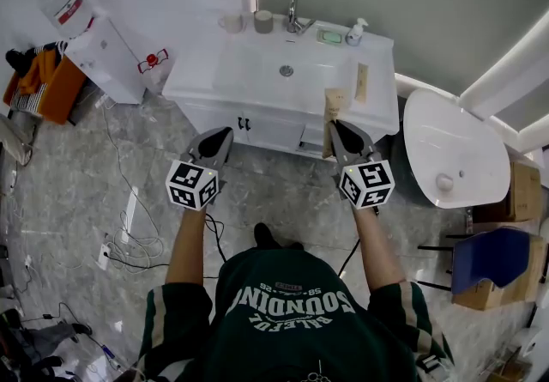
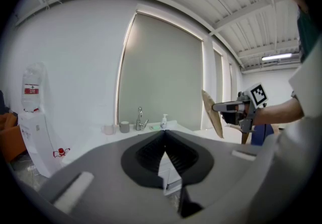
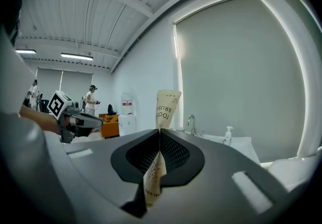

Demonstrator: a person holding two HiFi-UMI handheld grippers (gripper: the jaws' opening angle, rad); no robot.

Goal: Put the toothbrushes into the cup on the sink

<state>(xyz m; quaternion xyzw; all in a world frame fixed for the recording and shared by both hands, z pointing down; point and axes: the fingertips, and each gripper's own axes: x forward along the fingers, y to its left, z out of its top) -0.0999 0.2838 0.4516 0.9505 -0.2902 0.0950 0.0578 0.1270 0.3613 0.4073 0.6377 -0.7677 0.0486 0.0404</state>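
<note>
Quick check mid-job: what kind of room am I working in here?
Probably a mock bathroom corner in a large workspace: a white vanity sink with chrome tap, but a white water dispenser and loose floor cables nearby.

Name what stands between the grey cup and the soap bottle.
Between the grey cup and bottle stand the tap and a green dish, as the head view shows.

Tally. Grippers: two, the left gripper [image 1: 221, 136] and the right gripper [image 1: 340, 128]. Toothbrush packets: two, an upright toothbrush packet [image 1: 333, 104] and a flat toothbrush packet [image 1: 361, 82]. Cups: two, a pale cup [image 1: 230, 23] and a grey cup [image 1: 263, 21]. One each: sink [image 1: 244, 80], drain [image 1: 286, 70], faucet [image 1: 293, 15], soap bottle [image 1: 355, 32], soap dish [image 1: 328, 37], water dispenser [image 1: 103, 54], orange sofa [image 1: 53, 90]. Bystanders, right gripper view: two, a near bystander [image 3: 91, 99] and a far bystander [image 3: 34, 89].
</note>
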